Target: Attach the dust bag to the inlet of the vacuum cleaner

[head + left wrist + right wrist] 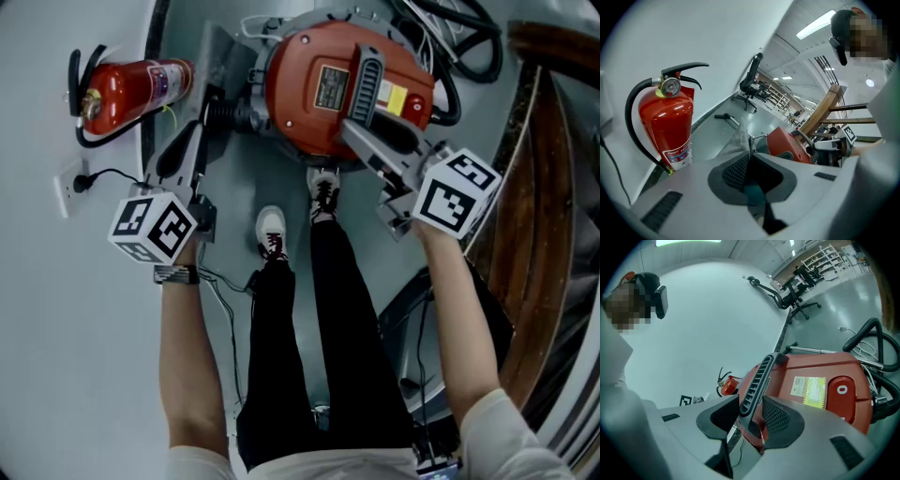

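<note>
The left gripper (749,153) is pressed shut on the edge of a thin grey fabric dust bag (738,137) that rises just beyond its tips. The right gripper (750,398) pinches the black ribbed handle (756,379) of the round red vacuum cleaner (846,365).

R gripper (751,414) – clamped on handle (759,376), red vac (843,366)

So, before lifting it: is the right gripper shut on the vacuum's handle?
Shut: the right gripper has a pad against each side of the black handle.
</note>
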